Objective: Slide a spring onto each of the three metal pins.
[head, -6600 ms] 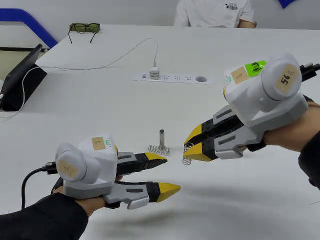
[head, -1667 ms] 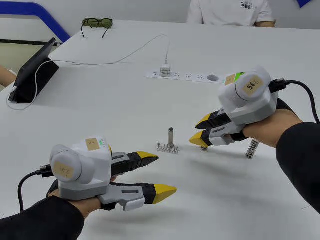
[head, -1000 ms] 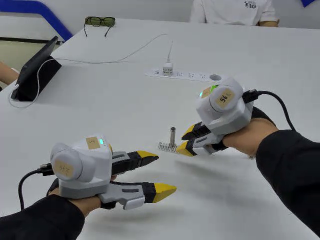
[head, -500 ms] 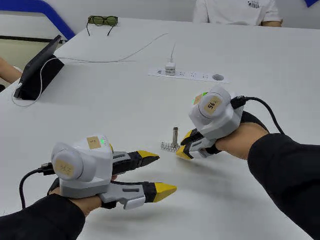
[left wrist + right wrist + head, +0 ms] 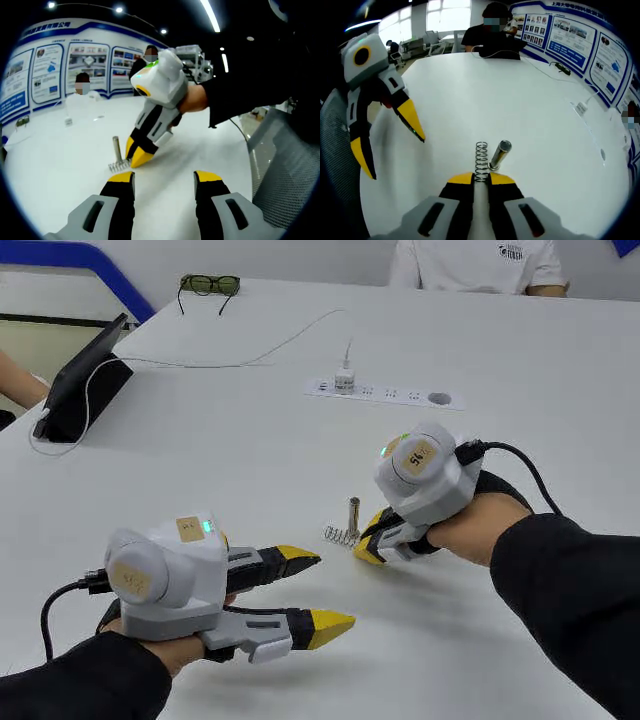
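Observation:
A bare metal pin (image 5: 353,515) stands upright on the white table (image 5: 250,460). A small spring (image 5: 340,535) lies on its side just left of the pin's foot. My right gripper (image 5: 368,547) reaches in from the right with its tips at the spring. In the right gripper view the spring (image 5: 481,159) runs forward from between the nearly closed jaws of the right gripper (image 5: 481,179), beside the pin (image 5: 500,154). My left gripper (image 5: 330,590) hovers open and holds nothing at the front left. In its own view the left gripper (image 5: 165,177) faces the spring (image 5: 117,165) and pin (image 5: 116,147).
A white power strip (image 5: 385,397) with a plugged charger (image 5: 346,378) and its cable lies at the back. Dark glasses (image 5: 210,283) rest at the far edge and a black tablet (image 5: 85,380) stands at the left. A person (image 5: 465,265) sits across the table.
My right gripper has swung left and down from the right side of the table to the lying spring and closed its tips on the spring's end. My left gripper has stayed put.

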